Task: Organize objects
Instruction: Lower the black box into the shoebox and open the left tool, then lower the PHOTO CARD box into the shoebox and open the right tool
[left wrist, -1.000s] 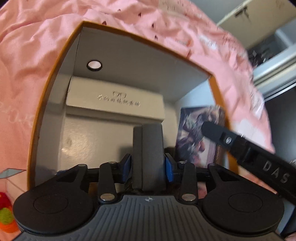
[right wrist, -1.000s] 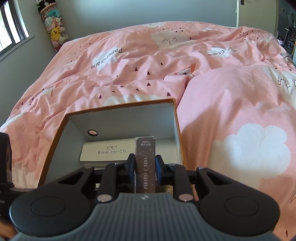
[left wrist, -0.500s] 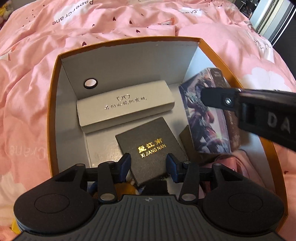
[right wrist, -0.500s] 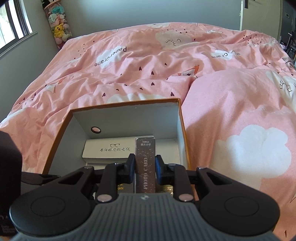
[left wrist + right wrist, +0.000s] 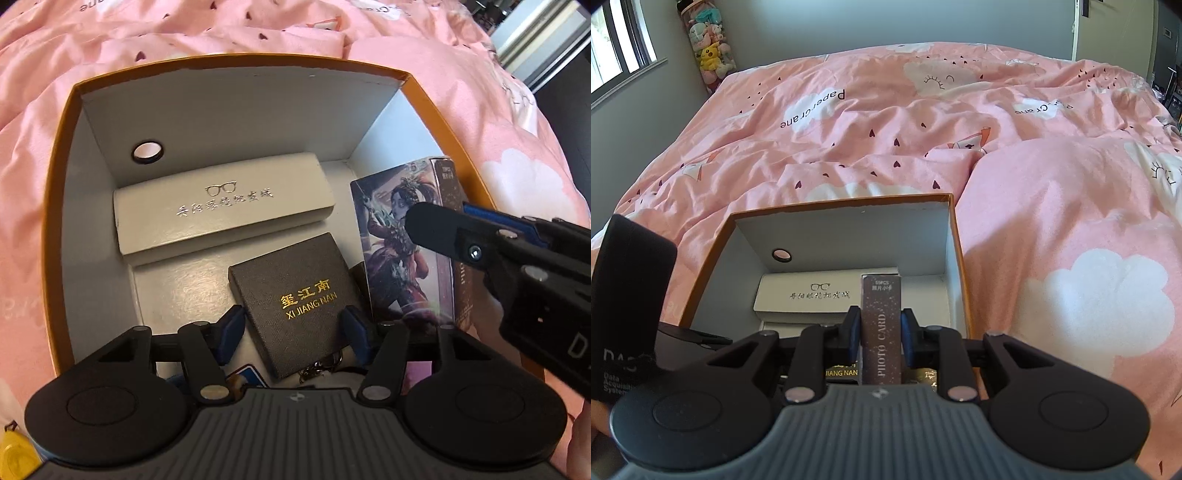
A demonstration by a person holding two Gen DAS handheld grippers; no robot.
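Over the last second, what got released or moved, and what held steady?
The left gripper let go of the black Xi Jiang Nan box: it was clamped upright a second ago and now lies flat in the orange box, with the jaws opening and clear of it. The right gripper stayed clamped on the photo card box; the glasses case has not moved.

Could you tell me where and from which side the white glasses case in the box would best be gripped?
Grip the white glasses case across its short width near the middle, coming from above. It lies flat along the back wall of the orange box; its ends face the side wall and card box, leaving little room. The front long edge is free, though the rear one probably sits close to the wall.
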